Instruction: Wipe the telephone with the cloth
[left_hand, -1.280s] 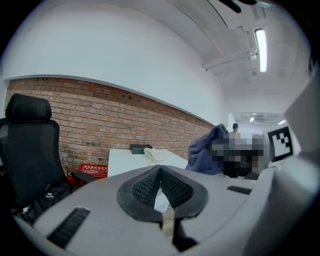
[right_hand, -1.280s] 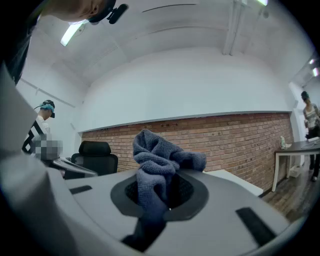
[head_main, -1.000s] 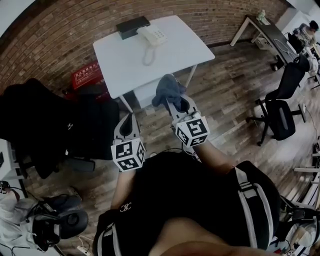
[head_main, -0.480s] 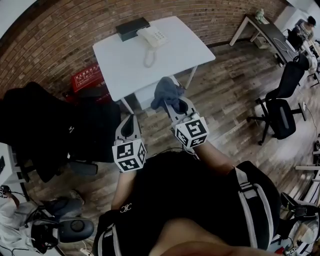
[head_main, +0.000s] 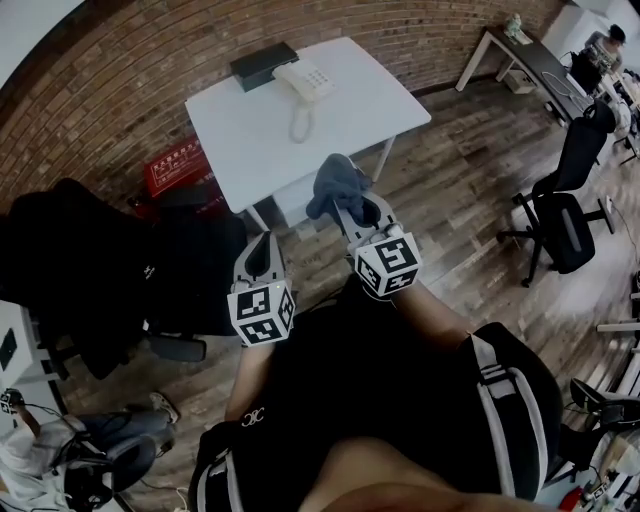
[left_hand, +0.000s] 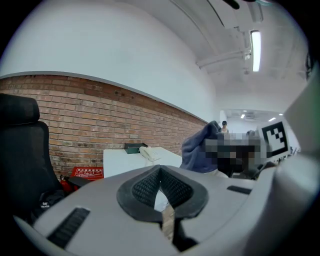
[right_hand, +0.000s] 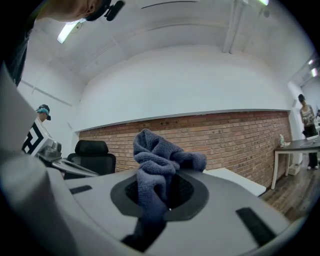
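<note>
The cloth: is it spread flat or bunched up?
Bunched up: the cloth sticks out crumpled from the right tool, pinched between its jaws.

Nothing can be read: the white print on the red crate (head_main: 178, 160) is too small to make out.

- A brick wall (head_main: 120, 90) runs behind a white table (head_main: 350, 110).
- Wooden plank floor (head_main: 460, 200).
- A black office chair (head_main: 565, 225) stands at right.
- A strip light (left_hand: 256, 44) glows on the white ceiling.
</note>
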